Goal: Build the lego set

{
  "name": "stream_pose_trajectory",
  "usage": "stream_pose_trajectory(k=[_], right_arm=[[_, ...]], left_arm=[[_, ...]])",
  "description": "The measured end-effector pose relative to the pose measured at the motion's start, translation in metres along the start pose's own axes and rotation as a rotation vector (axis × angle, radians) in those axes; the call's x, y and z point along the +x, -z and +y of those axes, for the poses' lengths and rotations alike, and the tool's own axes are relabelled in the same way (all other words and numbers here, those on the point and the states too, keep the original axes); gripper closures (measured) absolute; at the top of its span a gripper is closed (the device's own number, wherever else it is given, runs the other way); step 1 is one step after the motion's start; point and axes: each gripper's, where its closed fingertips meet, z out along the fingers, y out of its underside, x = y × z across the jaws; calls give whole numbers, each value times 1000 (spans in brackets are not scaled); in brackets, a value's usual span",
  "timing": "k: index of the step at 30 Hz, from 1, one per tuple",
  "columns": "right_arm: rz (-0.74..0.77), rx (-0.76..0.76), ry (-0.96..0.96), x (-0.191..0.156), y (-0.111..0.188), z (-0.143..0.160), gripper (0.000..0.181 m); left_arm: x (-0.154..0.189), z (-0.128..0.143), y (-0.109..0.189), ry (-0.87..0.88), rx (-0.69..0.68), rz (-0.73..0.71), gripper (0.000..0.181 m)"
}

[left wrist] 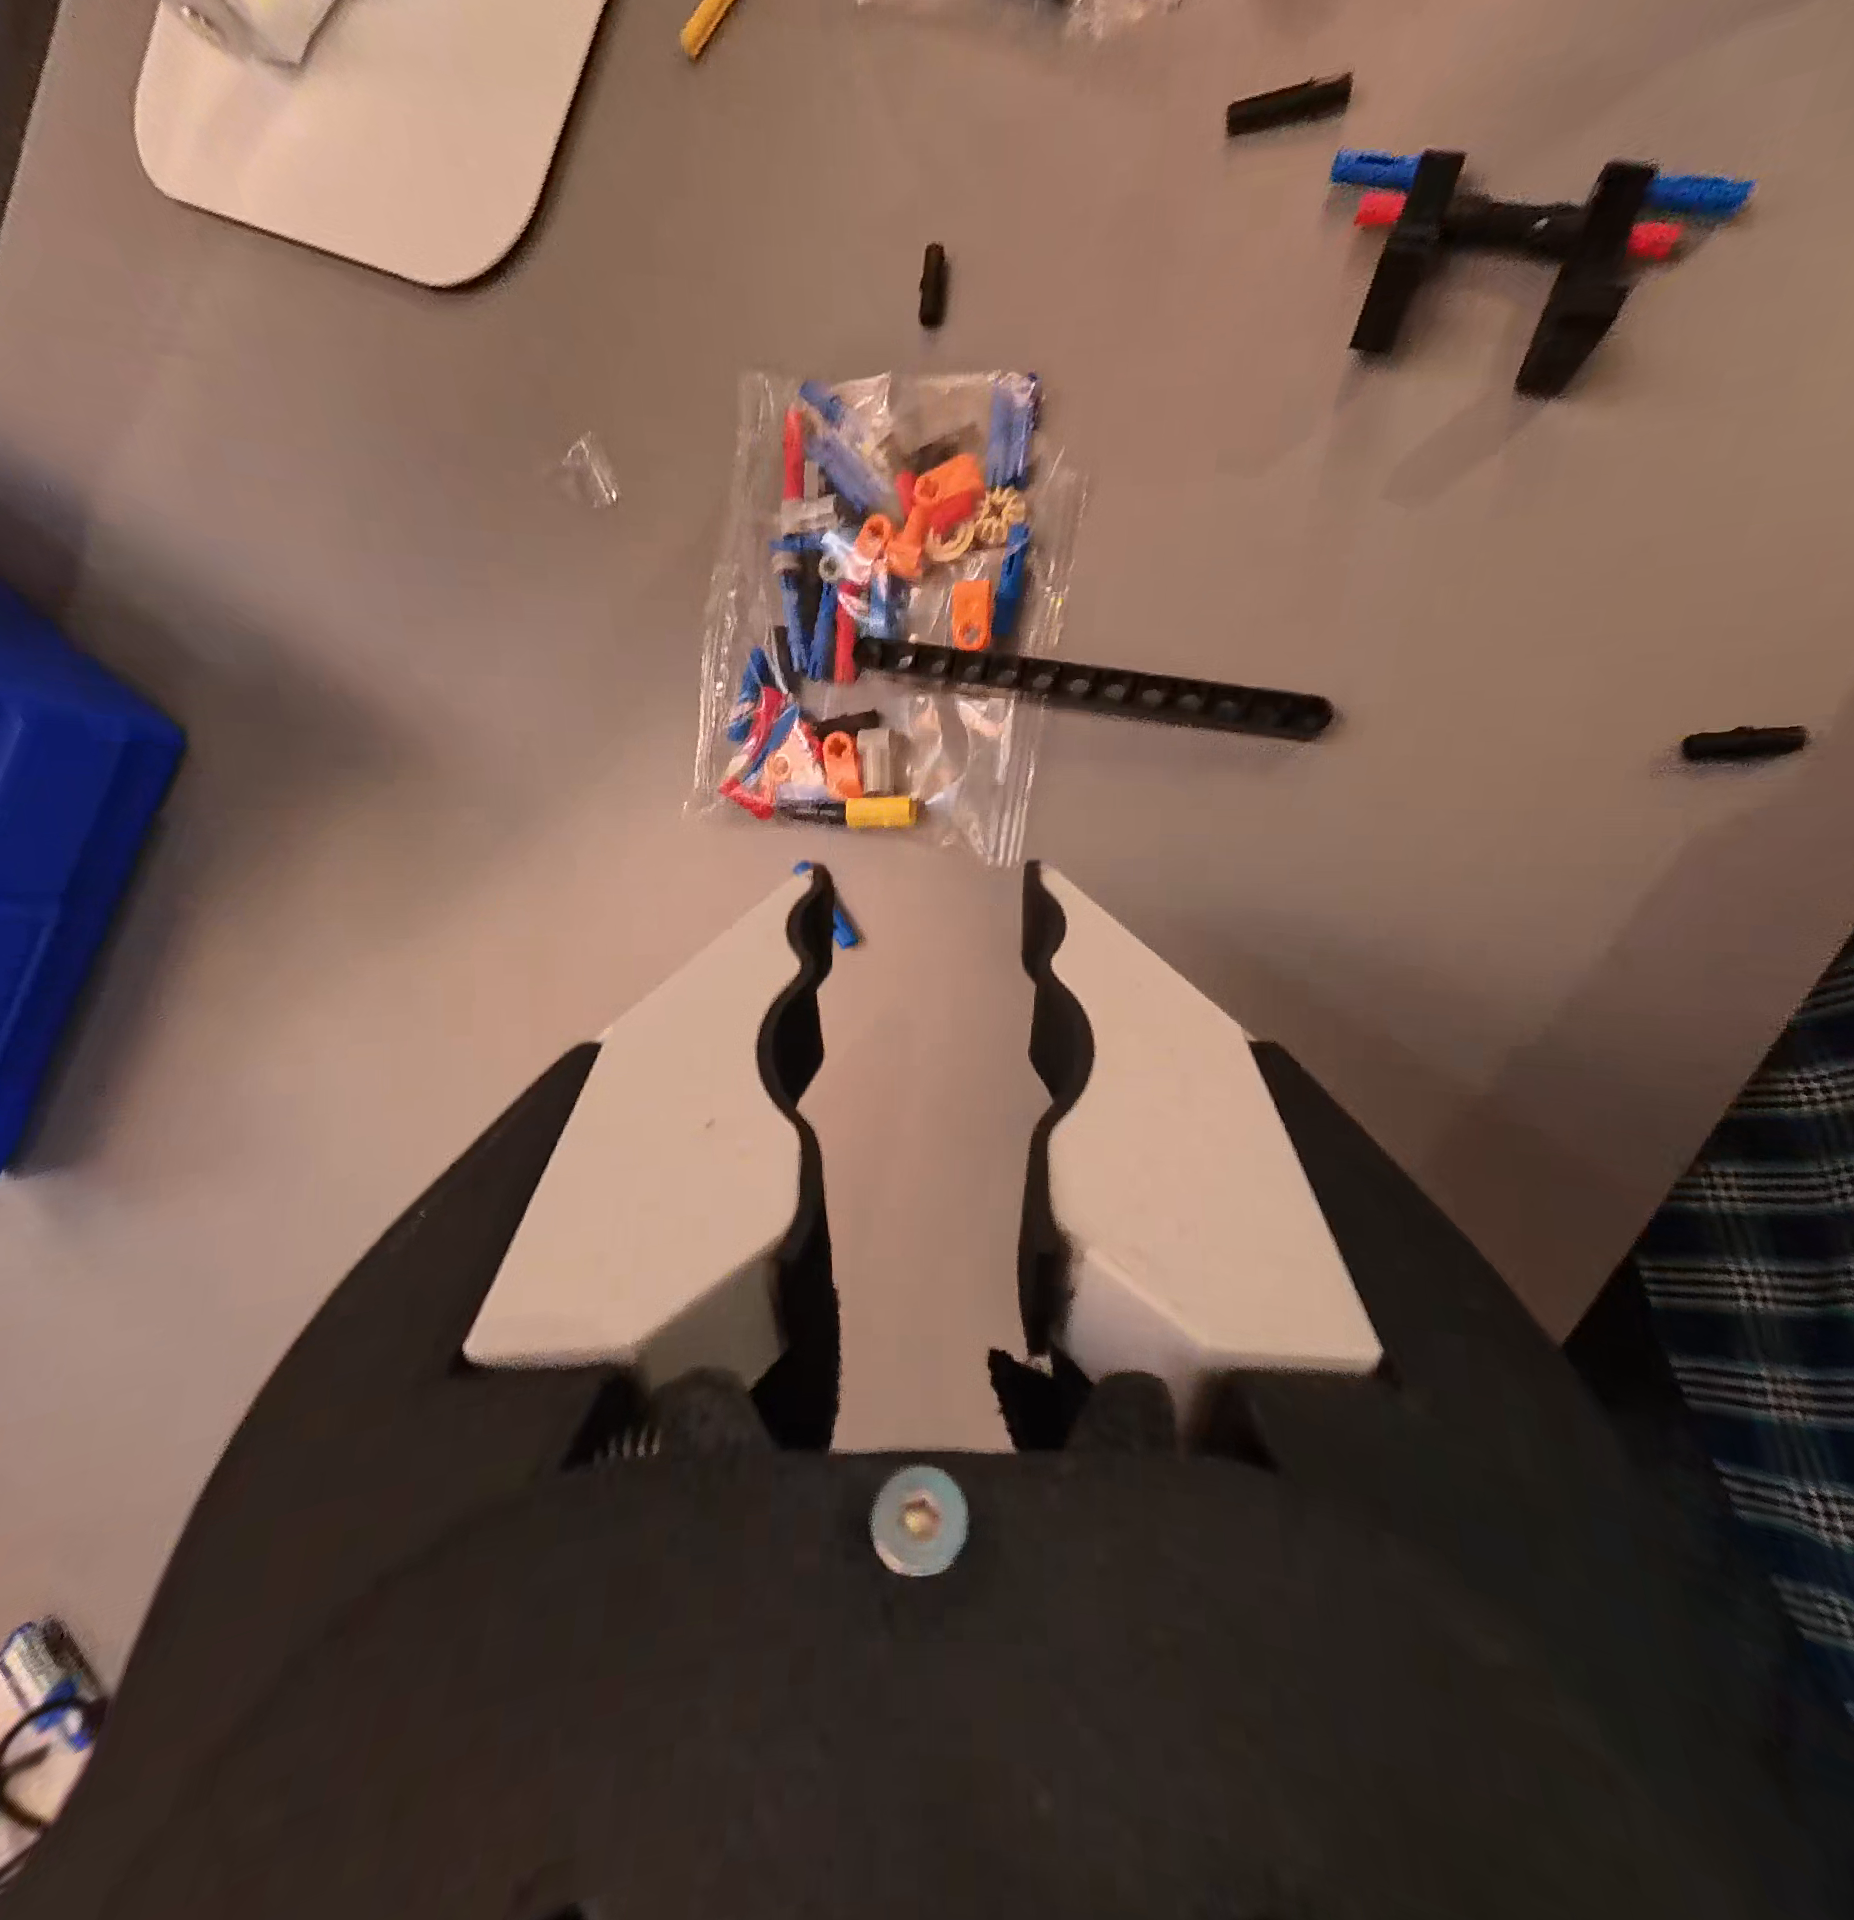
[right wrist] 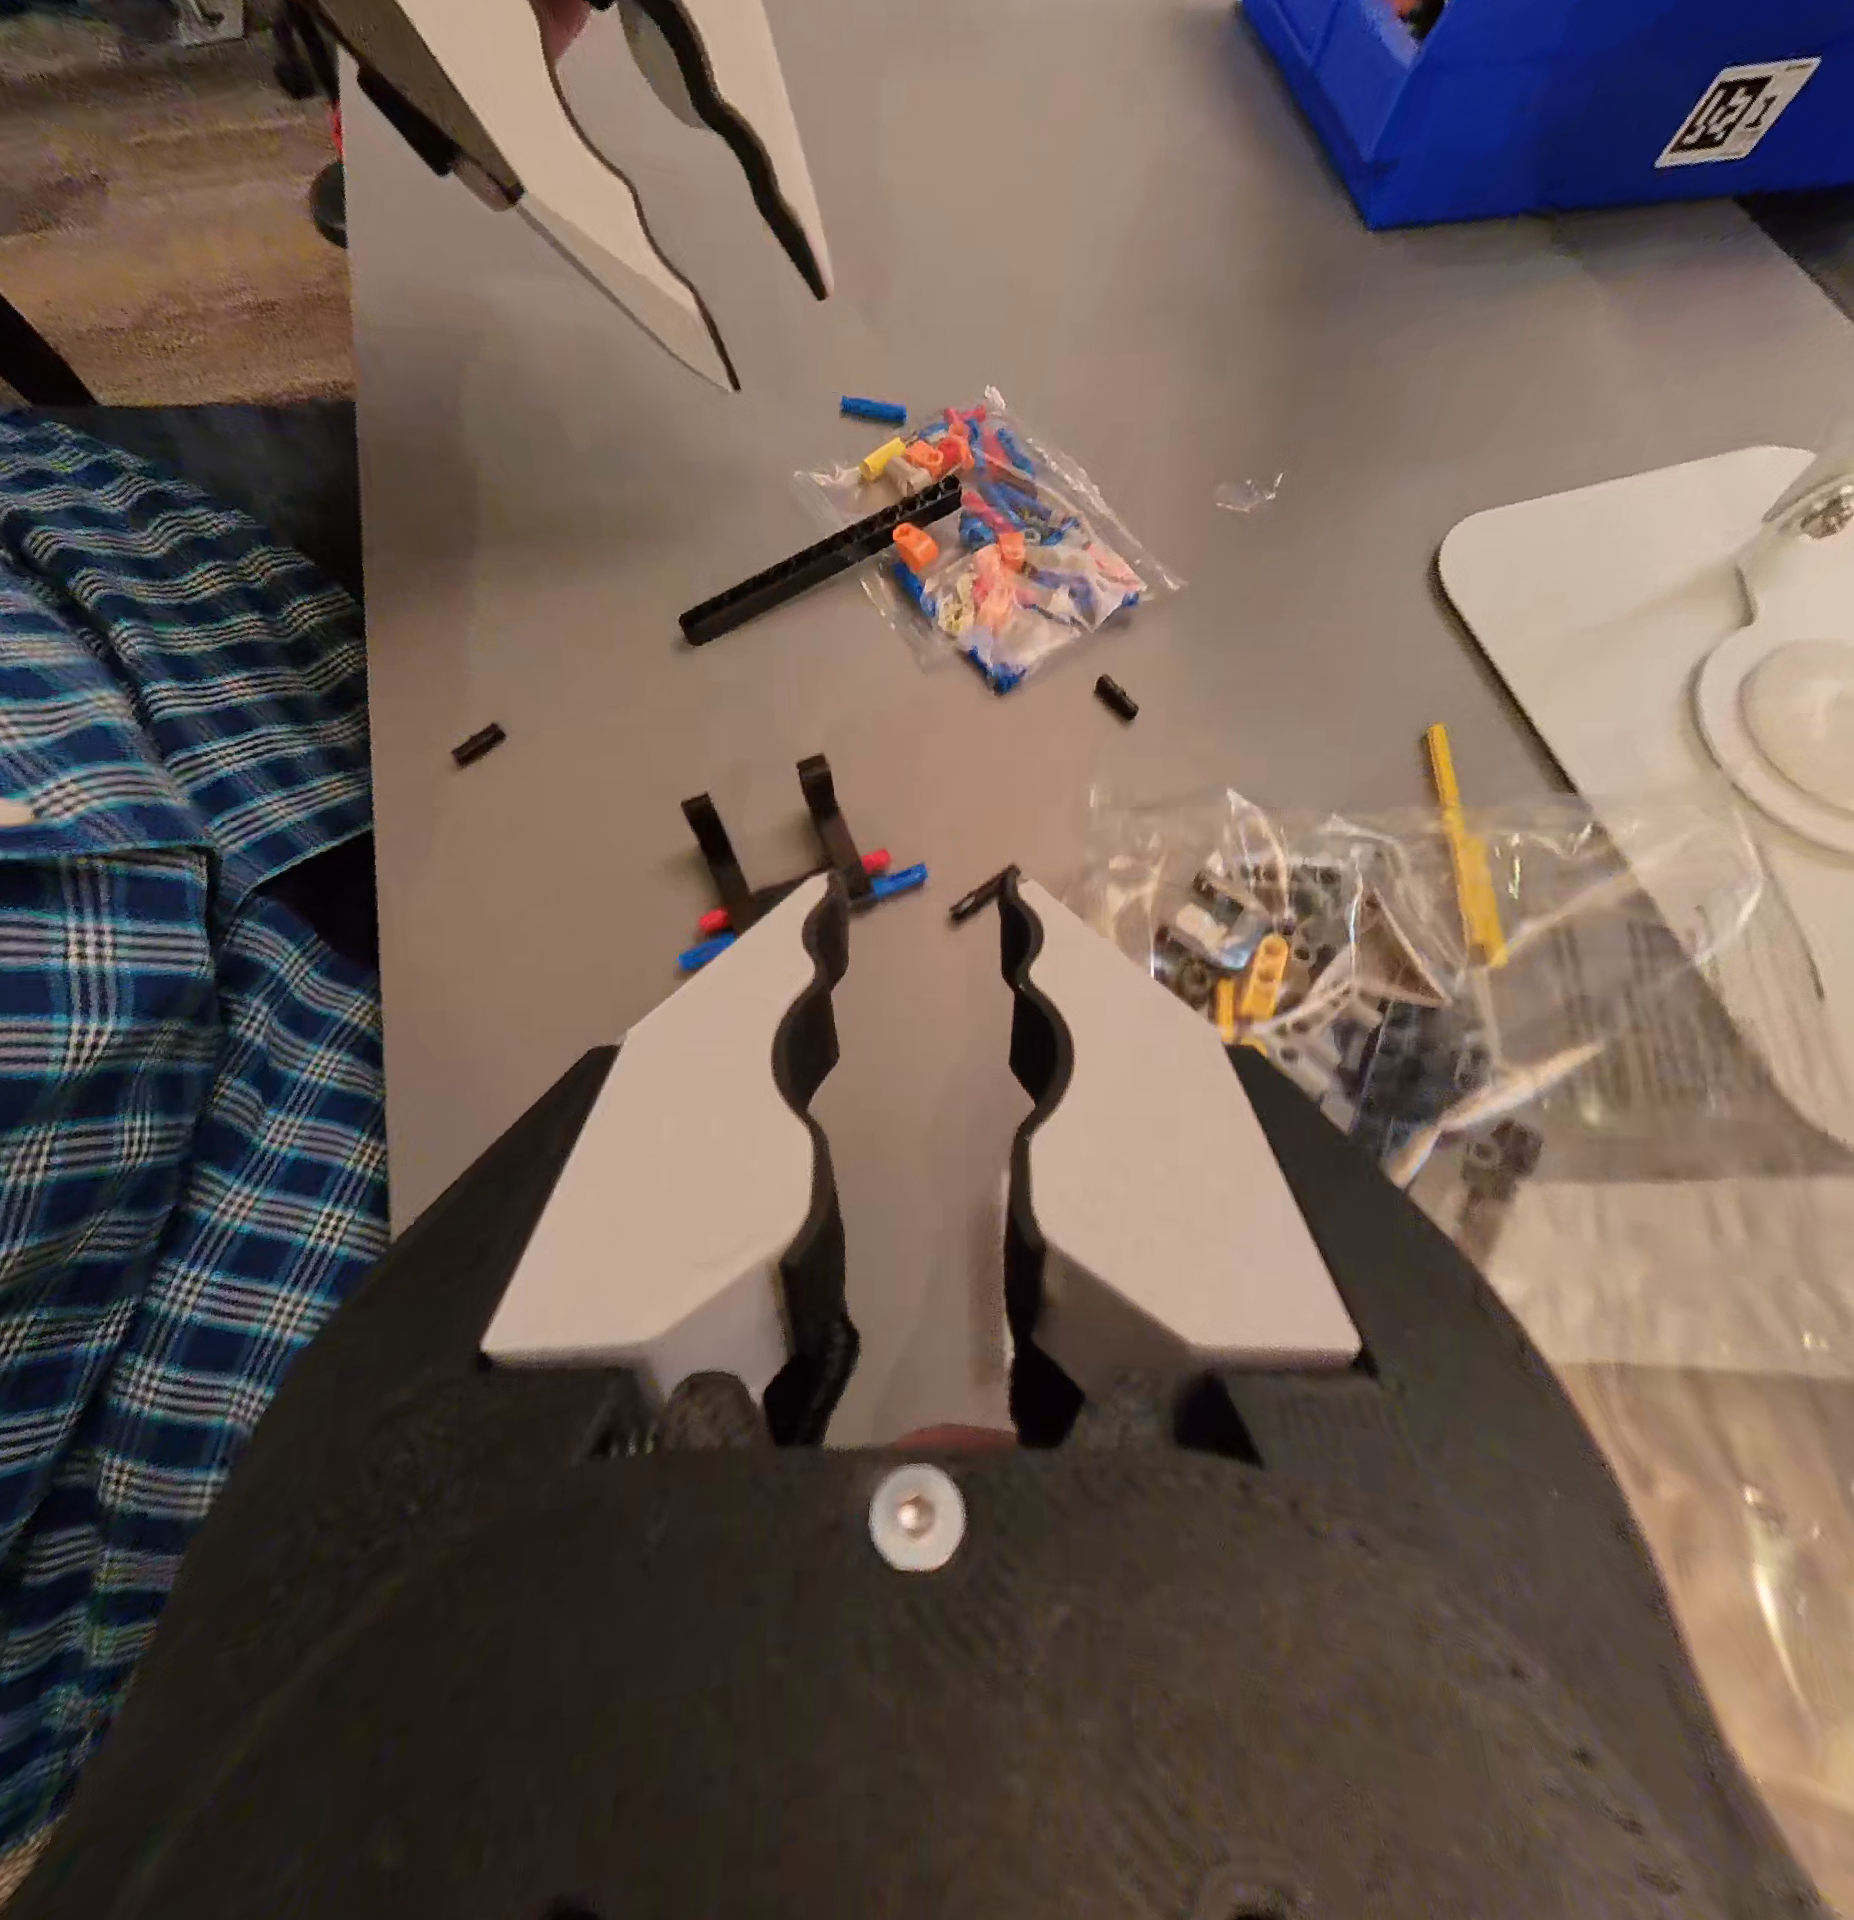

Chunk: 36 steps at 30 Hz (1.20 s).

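Clear bag (left wrist: 881,613) holds small coloured lego pieces; left tool (left wrist: 923,883) and right tool (right wrist: 918,894) gape empty.

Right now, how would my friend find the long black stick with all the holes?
Start at the grey table and find the small clear bag of colourful pieces in its middle. The long black beam lies across that bag, one end on the plastic, the other on bare table. Other loose black pieces are short pins; only this has a row of holes.
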Motion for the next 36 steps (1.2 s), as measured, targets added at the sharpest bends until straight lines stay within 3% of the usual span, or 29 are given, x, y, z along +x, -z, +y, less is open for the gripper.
stream_pose_trajectory(k=[7,16,19,27,36], right_arm=[[-56,-53,60,10,-43,-25,157],[-148,-174,90,21,-99,-33,146],[-172,-195,93,21,-109,-31,146],[-226,-247,180,6,-129,-23,167],[-128,-328,158,31,-129,-10,163]], left_arm=[[-8,19,-10,20,1,4,153],[-18,-3,-31,-20,99,29,145],[-21,-9,-37,-44,122,42,145],[-19,-9,-54,-61,106,85,144],[-19,-12,-58,-7,115,73,144]])
